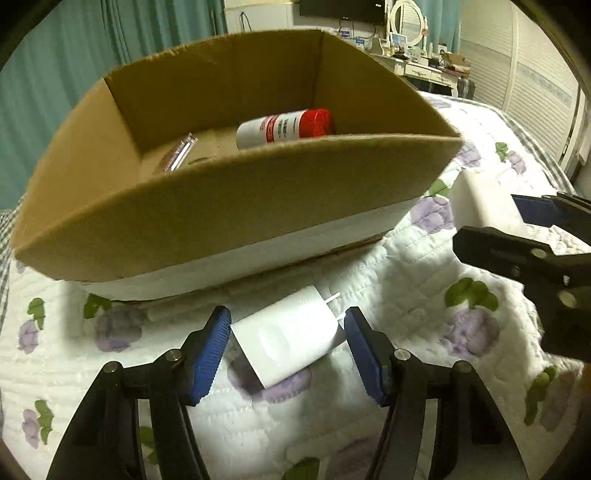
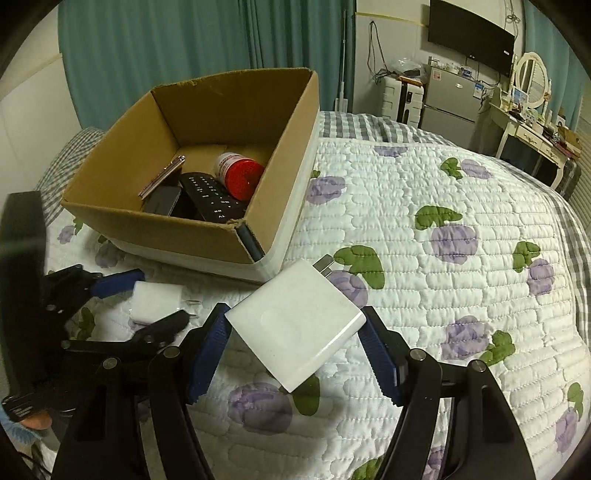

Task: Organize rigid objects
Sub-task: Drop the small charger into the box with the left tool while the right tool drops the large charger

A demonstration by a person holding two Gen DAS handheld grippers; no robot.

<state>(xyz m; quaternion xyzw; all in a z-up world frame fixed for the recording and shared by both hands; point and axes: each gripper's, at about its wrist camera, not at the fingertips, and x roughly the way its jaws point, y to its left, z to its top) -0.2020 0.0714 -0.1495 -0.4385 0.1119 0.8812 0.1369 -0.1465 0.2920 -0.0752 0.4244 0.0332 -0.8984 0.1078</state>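
A cardboard box stands on the quilted bed; it also shows in the right wrist view. Inside lie a red-capped bottle, a black remote, a dark phone-like item and a shiny flat item. My left gripper has its jaws on both sides of a small white charger, touching it, low over the quilt in front of the box. My right gripper is shut on a large white square adapter and holds it above the quilt, right of the box.
The floral quilt spreads to the right. Teal curtains hang behind the box. A small fridge, a wall TV and a dressing table with a mirror stand at the far right.
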